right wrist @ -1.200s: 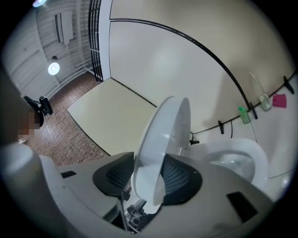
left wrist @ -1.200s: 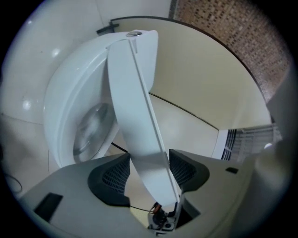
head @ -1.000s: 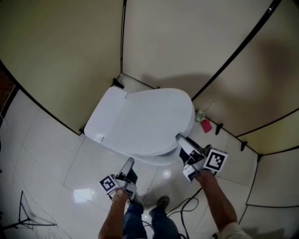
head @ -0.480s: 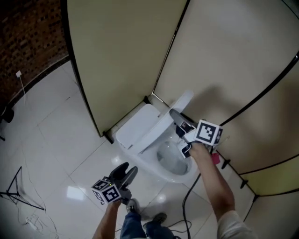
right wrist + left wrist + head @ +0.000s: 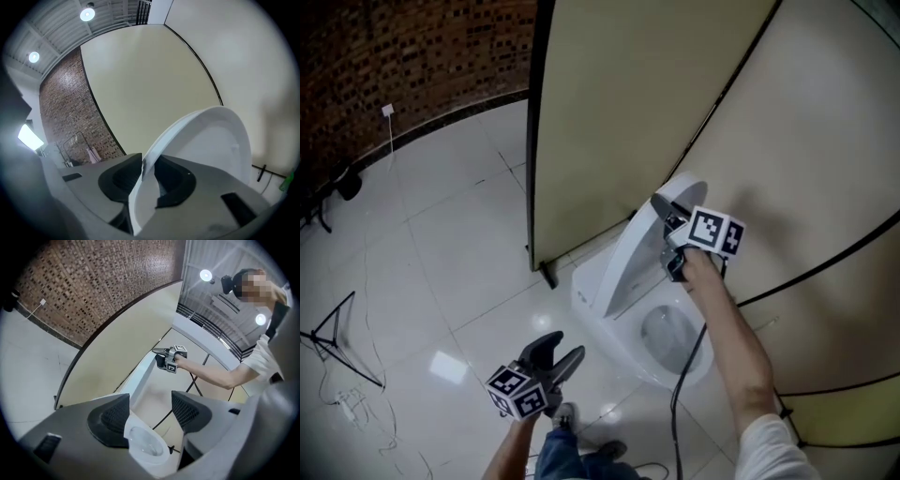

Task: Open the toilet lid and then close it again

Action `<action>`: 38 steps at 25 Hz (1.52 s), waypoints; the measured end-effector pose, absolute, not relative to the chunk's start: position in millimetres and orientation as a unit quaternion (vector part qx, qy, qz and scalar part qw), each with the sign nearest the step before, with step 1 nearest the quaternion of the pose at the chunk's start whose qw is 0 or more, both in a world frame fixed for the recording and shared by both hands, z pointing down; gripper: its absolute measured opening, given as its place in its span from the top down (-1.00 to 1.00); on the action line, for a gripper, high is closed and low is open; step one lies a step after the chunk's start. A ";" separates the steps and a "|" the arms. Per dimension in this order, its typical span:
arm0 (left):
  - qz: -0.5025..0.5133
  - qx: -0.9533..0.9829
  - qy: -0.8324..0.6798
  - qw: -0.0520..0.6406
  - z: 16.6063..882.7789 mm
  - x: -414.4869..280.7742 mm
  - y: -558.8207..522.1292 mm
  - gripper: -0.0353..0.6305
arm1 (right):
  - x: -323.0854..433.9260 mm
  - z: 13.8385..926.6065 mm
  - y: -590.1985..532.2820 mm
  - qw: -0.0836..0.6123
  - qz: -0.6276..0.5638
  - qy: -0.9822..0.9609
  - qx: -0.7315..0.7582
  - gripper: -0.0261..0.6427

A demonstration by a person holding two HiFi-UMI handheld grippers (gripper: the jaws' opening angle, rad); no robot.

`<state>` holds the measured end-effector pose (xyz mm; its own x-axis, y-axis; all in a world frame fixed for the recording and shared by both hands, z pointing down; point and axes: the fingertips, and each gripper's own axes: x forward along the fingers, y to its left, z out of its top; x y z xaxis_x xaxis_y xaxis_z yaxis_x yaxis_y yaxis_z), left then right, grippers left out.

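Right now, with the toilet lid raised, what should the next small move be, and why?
Probably tip the lid slightly further back until it rests upright. The right gripper, whose jaws have just been closing, pinches the lid's edge, and the lid leans over the open bowl, seemingly short of upright.

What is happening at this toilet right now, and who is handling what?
A person holds a gripper in each hand. The right gripper has just been closing its jaws on the edge of the toilet lid, which stands raised almost upright above the open bowl. The left gripper is open and empty, held away over the floor tiles.
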<state>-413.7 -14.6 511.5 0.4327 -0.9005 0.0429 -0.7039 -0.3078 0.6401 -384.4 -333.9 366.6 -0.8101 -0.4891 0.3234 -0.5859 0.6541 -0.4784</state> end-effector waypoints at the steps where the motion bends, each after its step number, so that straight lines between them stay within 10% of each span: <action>1: -0.165 0.790 -0.512 0.296 508.2 -419.4 -13.6 0.06 | -388.1 365.4 -334.4 0.083 0.292 -0.906 0.294 0.69; 7: -0.156 0.792 -0.525 0.271 490.9 -426.5 -22.8 0.06 | -381.3 366.8 -333.0 0.049 0.308 -0.906 0.287 0.66; 10: -0.140 0.795 -0.537 0.245 471.8 -436.0 -32.9 0.06 | -362.3 364.0 -332.1 0.023 0.303 -0.901 0.311 0.11; 22: -0.083 0.875 -0.468 0.092 309.4 -383.4 -33.1 0.06 | -248.3 272.0 -124.0 0.081 -0.045 -0.971 0.219 0.09; 38: 0.027 0.906 -0.421 0.010 310.1 -257.1 50.7 0.06 | -93.6 342.5 49.4 0.064 -0.017 -0.949 0.309 0.10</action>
